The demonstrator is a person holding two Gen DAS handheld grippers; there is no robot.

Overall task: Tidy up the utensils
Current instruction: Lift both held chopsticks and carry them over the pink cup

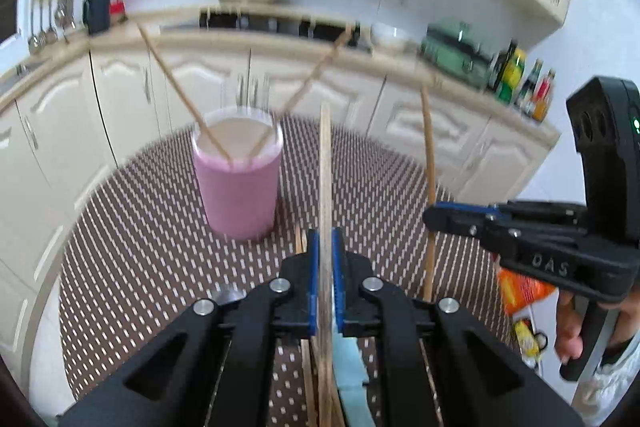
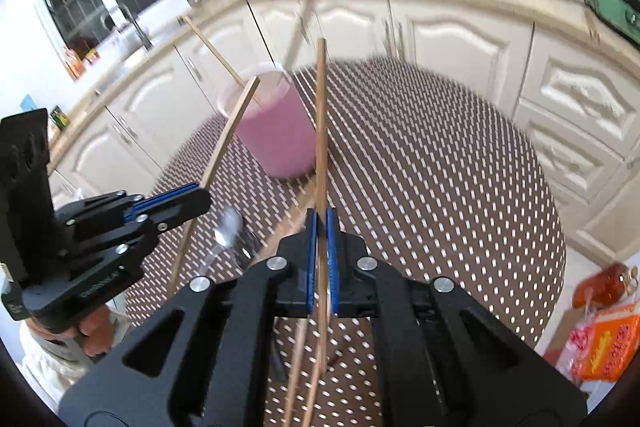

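a: the left gripper (image 1: 326,243) was clamped tight on a flat wooden stick (image 1: 326,163), its blue pads (image 1: 313,267) pinching it from both sides, stick pointing up toward twelve o'clock in the left wrist view.

b: and the other one?

a: the right gripper (image 2: 321,227) was closed just as narrow on a thinner chopstick (image 2: 320,115), also running straight up toward twelve in its own view. from the left camera it sat out at three o'clock, gripping that chopstick low on its length.

b: where was the cup?

a: the pink cup (image 1: 239,183) stood on the brown dotted tablecloth (image 1: 140,247), at about eleven o'clock from the left gripper, apart from it. two sticks (image 1: 176,91) were already inside, leaning out in a v.

b: anything left on the cloth?

a: more wooden sticks (image 2: 296,203) lay below the grippers, and a metal spoon (image 2: 228,227) beside them at nine o'clock in the right view. blurred, though.
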